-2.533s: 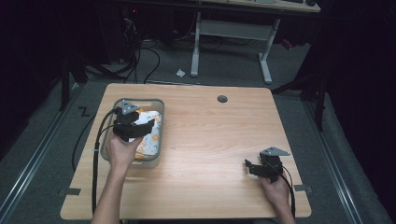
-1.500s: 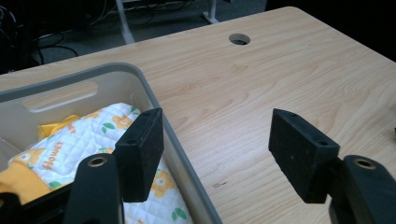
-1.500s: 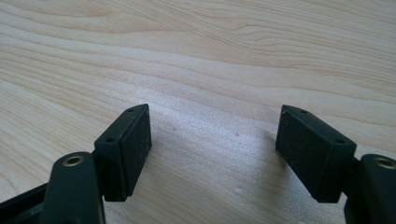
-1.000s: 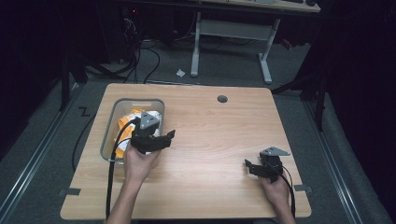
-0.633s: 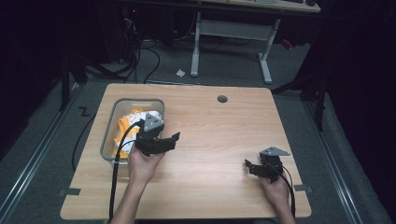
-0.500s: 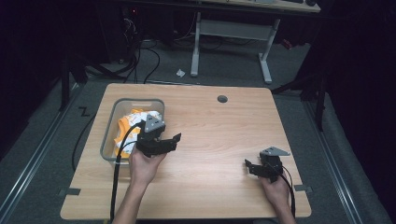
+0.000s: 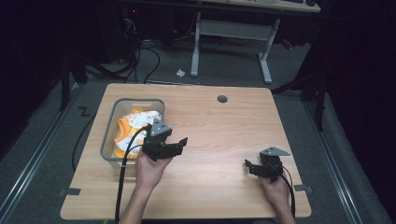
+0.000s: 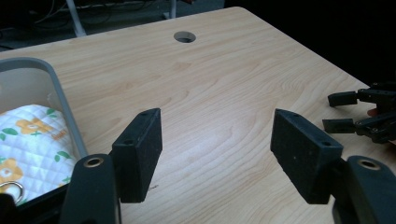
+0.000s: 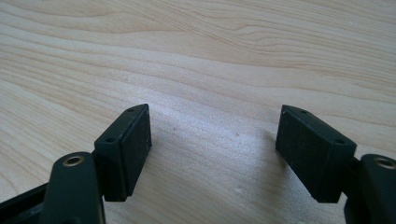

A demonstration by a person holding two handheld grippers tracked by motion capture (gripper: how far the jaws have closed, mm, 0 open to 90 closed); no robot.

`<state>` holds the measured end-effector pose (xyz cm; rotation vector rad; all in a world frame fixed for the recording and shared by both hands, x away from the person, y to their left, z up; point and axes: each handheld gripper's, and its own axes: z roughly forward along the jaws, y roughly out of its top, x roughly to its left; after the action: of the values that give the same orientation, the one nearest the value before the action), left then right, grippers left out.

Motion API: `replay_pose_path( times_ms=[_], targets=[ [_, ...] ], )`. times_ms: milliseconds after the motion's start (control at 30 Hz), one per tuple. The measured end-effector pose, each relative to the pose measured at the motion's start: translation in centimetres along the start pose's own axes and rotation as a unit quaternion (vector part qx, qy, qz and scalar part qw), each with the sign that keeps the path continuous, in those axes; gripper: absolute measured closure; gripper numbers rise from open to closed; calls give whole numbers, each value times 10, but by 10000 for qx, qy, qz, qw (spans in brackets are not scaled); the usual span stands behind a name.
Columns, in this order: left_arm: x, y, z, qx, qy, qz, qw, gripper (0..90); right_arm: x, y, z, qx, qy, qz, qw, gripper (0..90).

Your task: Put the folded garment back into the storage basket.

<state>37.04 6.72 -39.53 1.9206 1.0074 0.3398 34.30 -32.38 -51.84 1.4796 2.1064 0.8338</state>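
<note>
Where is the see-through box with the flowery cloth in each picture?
High view: the box sits at the table's left side, just left of the left gripper.
Left gripper view: its grey rim curves at the left edge, flowery cloth inside.
Right gripper view: bare table wood between the jaws, no box.
Shared landmark: the round table hole.

Light wooden tabletop point(image 7: 219, 126) with wavy brown grain and one dark round hole point(image 7: 222, 99). Clear tub point(image 7: 108, 140) with grey rim. Inside, white quilted cloth point(image 8: 28, 140) printed with orange flowers and green leaves; orange parts too. Left tongs point(image 8: 219, 154) black, matte pads, brass-coloured rivets. Right tongs point(image 9: 215, 149) black as well, with a grey plate on top.
</note>
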Motion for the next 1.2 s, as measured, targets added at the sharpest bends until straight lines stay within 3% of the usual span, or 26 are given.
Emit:
replay_pose_path(
  times_ms=[400,533,1200],
  targets=[
    [-11,-4,7,13,-226,-6,9997,337,0,0,0,0,0,-3,10000,269],
    [-15,-5,10,49,-231,58,9997,336,0,0,0,0,-1,-3,10000,269],
    [-25,-14,26,74,-409,-18,9991,339,0,0,0,0,-2,-2,10000,269]
  ],
)
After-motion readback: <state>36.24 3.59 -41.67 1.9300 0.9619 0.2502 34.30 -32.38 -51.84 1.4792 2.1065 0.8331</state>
